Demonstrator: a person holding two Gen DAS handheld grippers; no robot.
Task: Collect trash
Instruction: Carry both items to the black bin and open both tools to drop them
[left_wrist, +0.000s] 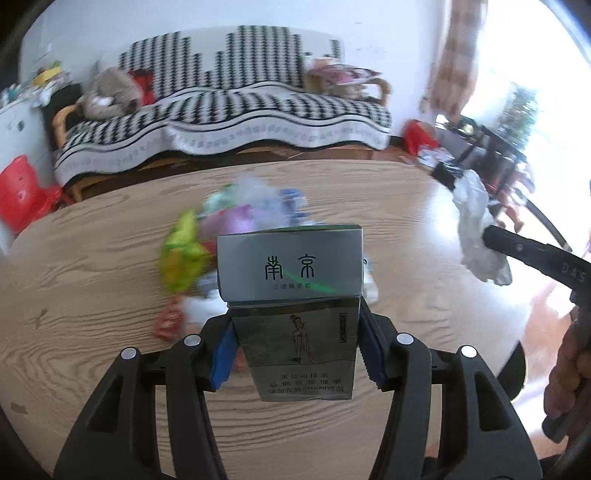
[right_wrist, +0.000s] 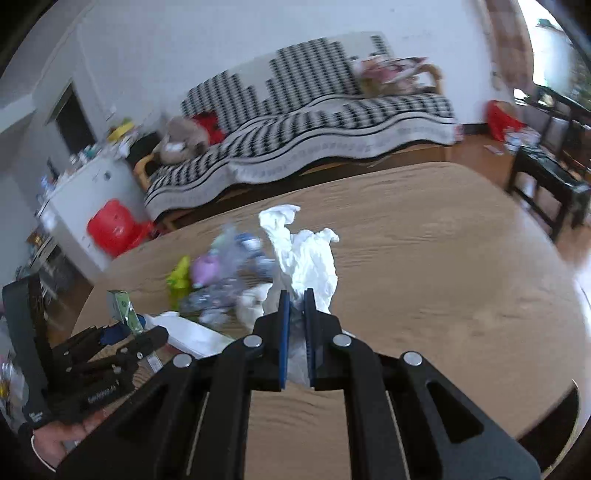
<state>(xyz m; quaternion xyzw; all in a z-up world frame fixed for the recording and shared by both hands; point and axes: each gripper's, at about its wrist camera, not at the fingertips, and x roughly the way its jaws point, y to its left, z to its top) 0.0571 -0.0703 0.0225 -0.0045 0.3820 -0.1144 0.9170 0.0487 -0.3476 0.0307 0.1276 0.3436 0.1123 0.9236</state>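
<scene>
My left gripper is shut on a grey-green cigarette pack with its lid flipped open, held above the wooden table. It also shows in the right wrist view, at the left, with the pack. My right gripper is shut on a crumpled white tissue, held above the table. The tissue shows at the right in the left wrist view. A pile of colourful wrappers lies on the table ahead, also in the right wrist view.
A sofa with a black-and-white cover stands beyond the table. A red stool is at the left. A dark side table stands at the right. A white flat item lies near the left gripper.
</scene>
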